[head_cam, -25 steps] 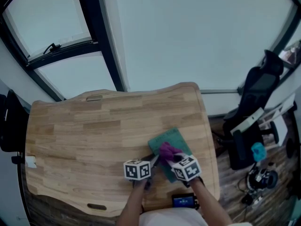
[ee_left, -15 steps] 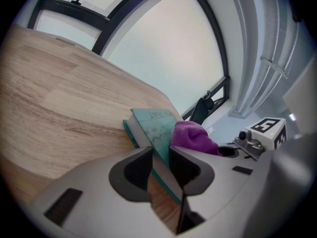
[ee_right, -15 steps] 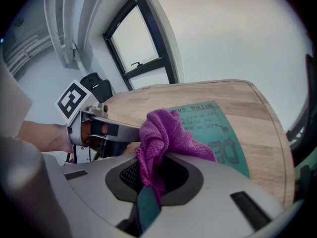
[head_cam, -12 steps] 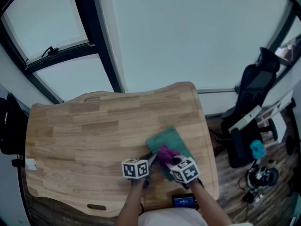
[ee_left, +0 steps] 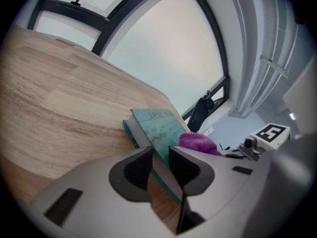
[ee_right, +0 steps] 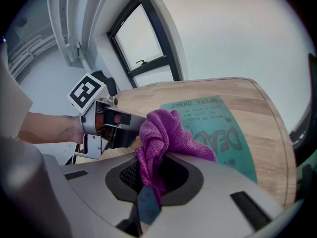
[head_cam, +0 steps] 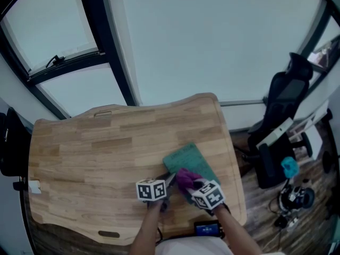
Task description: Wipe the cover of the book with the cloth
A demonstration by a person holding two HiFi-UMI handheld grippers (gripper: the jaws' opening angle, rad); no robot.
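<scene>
Wooden planks of a light table [head_cam: 95,142] are filling the middle of the head view, with big dark-framed windows [head_cam: 212,41] standing beyond its far edge and a black office chair [head_cam: 287,102] sitting off to the right on the floor. Near the table's close right corner a teal book [head_cam: 187,157] is lying flat, cover up, and both grippers are meeting at its near end. The left gripper [ee_left: 159,158] is reaching in from the book's left side, and its jaws are pinching the near corner of the book, the pads closing on it from either side. The rest of the book is stretching away ahead of this gripper. The right gripper [ee_right: 154,175] is working just to the right of the left one, close beside it, and its jaws are pressing together on a purple cloth [ee_right: 168,133]. That cloth is bunching up out of the jaws in a soft wad and is resting on the near part of the cover, directly in front of the right gripper. It is hiding some of the large lettering, while the far half of the cover is showing bare beyond it. A person's hand [ee_right: 49,130] is gripping the left gripper's handle, to the left of the right gripper's jaws, below its marker cube [ee_right: 88,94].
</scene>
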